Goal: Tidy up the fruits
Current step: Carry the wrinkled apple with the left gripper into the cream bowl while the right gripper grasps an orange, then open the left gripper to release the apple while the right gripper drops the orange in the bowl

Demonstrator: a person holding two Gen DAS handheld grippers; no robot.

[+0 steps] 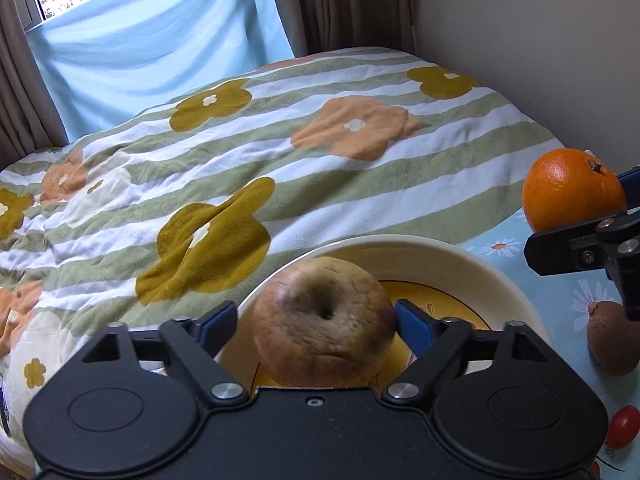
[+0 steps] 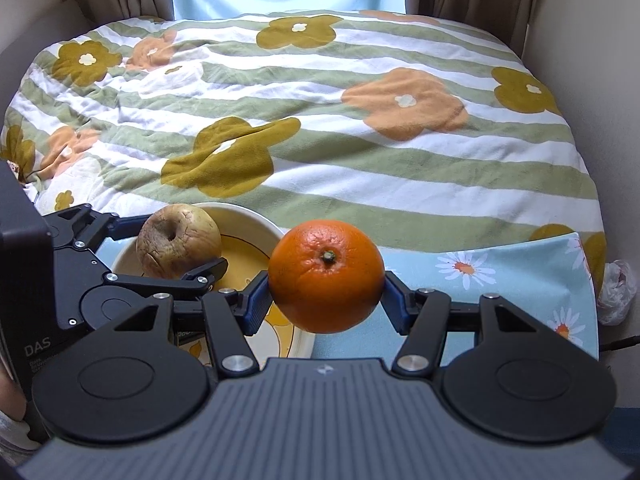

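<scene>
a flowered quilt fills the far side. your left gripper (image 1: pixel 316 326) stands wide around the wrinkled brownish apple (image 1: pixel 322 322), dropping it in the cream bowl (image 1: pixel 460 268); your right gripper (image 2: pixel 326 298) clamps the round orange (image 2: pixel 326 276) just right of the bowl, probably next.

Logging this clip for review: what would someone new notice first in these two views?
The bright orange, clamped between the right gripper's blue pads, above the daisy tablecloth just right of the bowl. Next, the wrinkled apple in the bowl, with the left gripper open around it and a gap at the left pad. Behind both spreads a striped flower-print quilt.
</scene>
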